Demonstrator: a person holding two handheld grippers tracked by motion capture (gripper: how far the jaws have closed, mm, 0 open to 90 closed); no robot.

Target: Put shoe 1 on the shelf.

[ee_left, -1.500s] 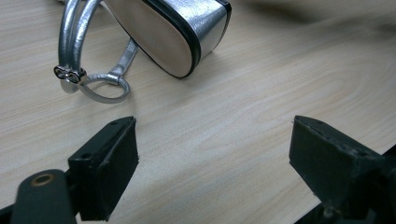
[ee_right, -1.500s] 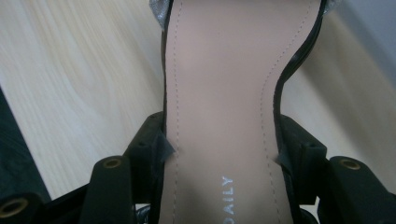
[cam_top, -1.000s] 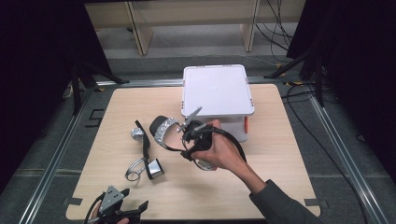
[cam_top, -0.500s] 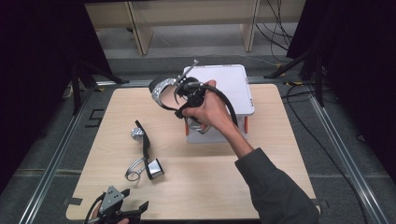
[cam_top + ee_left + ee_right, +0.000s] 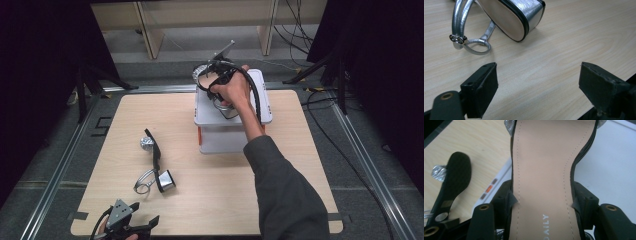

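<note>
High view: I hold my right hand-held gripper (image 5: 218,75) over the white box (image 5: 262,112) at the far side of the table (image 5: 300,165), clenched on a silver sandal (image 5: 202,74) lifted above the lid. The second sandal (image 5: 155,162) lies on its side on the table, well apart from the box. My left hand-held gripper (image 5: 131,225) rests at the near table edge, just beside that sandal.

Left gripper view: my left hand-held gripper (image 5: 539,82) is released, its jaws spread wide with bare table between them. The second sandal's silver heel and looped strap (image 5: 471,42) lie just ahead.

Right gripper view: my right hand-held gripper (image 5: 541,202) grasps the silver sandal by both edges of its beige insole (image 5: 544,170). The white box lid lies beneath, the second sandal's black sole (image 5: 452,180) on the table to the left.
</note>
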